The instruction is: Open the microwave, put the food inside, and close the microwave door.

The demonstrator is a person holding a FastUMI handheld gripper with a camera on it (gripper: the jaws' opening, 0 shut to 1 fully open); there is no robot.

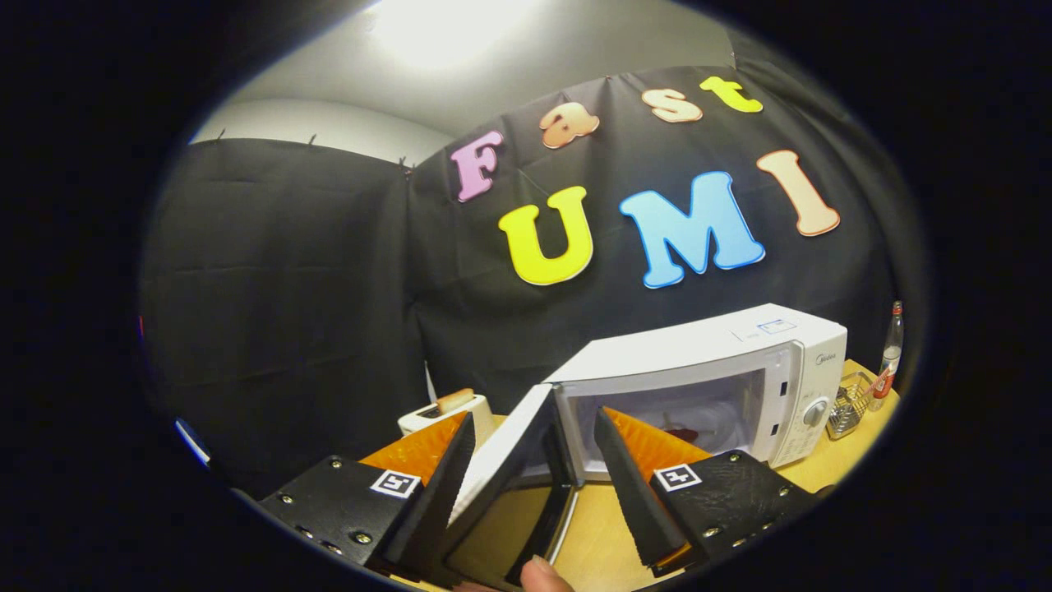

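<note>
Tongs point(534, 444) spread wide, straddling open microwave door point(514, 460) – holding nothing, likely placed to swing it. Microwave point(707, 370) on table point(830, 464), just beyond tips. Dark item in cavity point(682, 433) – possibly food, unclear. Fingertip point(538, 574) below door.

The microwave point(707, 386) carries a "Midea" badge at its top right corner, about one o'clock from the open door point(514, 452).
</note>
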